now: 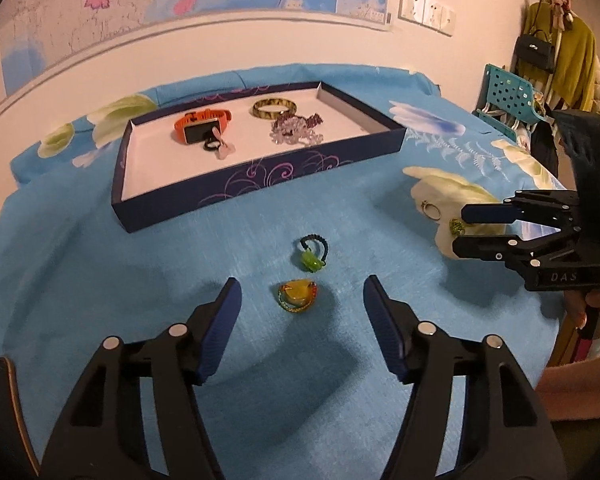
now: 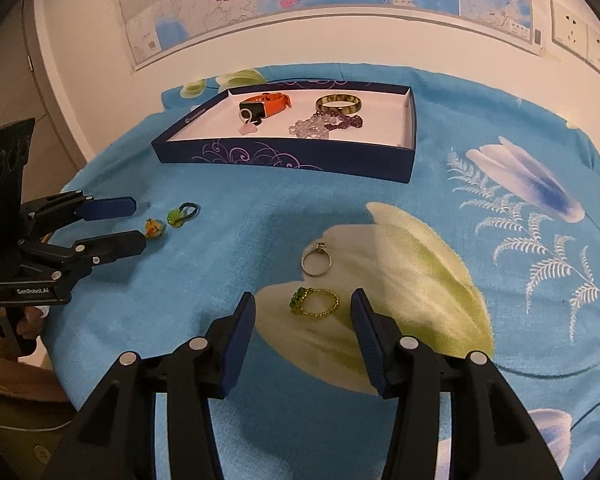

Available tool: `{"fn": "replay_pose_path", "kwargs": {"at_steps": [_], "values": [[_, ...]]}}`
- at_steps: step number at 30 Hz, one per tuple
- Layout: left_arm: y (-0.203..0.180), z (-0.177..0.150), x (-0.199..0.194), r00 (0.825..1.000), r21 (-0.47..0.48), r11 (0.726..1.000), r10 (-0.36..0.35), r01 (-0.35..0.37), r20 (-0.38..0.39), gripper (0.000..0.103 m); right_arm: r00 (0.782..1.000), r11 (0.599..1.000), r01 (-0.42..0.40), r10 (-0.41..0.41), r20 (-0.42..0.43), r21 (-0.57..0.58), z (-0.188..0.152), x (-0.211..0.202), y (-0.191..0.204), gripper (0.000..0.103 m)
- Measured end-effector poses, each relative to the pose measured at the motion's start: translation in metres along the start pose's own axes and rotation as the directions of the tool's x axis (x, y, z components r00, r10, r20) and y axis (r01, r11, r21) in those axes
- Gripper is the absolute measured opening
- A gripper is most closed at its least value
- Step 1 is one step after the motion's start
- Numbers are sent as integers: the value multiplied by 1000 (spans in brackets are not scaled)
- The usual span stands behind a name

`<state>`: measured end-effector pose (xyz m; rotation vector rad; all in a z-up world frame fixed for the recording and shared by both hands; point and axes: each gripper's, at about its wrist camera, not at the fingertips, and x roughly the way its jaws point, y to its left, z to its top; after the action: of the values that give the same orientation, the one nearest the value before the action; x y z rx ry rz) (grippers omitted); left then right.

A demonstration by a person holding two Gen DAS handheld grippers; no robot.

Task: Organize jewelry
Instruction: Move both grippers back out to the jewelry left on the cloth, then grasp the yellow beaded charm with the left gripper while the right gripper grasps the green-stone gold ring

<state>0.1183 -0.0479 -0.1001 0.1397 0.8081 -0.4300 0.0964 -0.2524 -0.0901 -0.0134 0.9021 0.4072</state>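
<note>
blue floral cloth [image 2: 260, 208] (table cover): navy tray [image 2: 284, 160], four loose rings.

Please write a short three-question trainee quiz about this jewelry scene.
1. True or false: the orange watch lies inside the box.
2. Which ring lies between the right gripper's fingers? A silver ring; B green beaded ring; C yellow ring
3. How many rings lie on the cloth outside the box?

Key: 1 true. 2 B; the jaws are open, not pressing it. 3 Four: two ahead of the left gripper, two ahead of the right.
</note>
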Motion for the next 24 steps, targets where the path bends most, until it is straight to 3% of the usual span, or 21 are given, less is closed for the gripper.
{"fn": "replay_pose_path", "kwargs": {"at_steps": [6, 9, 15, 17, 24], "values": [[3, 0, 13, 999, -29, 1000, -11, 10, -49, 48, 999, 999, 36, -36, 13, -2, 0, 3, 4, 25], [4, 1, 14, 999, -36, 999, -14, 12, -53, 44, 999, 999, 39, -40, 15, 12, 1, 4, 1, 20], [3, 1, 14, 998, -36, 999, -24, 22, -57, 32, 999, 999, 40, -40, 22, 5, 1, 3, 3, 16], [3, 1, 14, 998, -38, 999, -25, 23, -57, 23, 999, 1000, 23, -23, 27, 12, 0, 2, 2, 15], [3, 0, 12, 998, -47, 998, -38, 35, -54, 20, 999, 1000, -6, 5, 48, 23, 3, -3, 2, 15]]}}
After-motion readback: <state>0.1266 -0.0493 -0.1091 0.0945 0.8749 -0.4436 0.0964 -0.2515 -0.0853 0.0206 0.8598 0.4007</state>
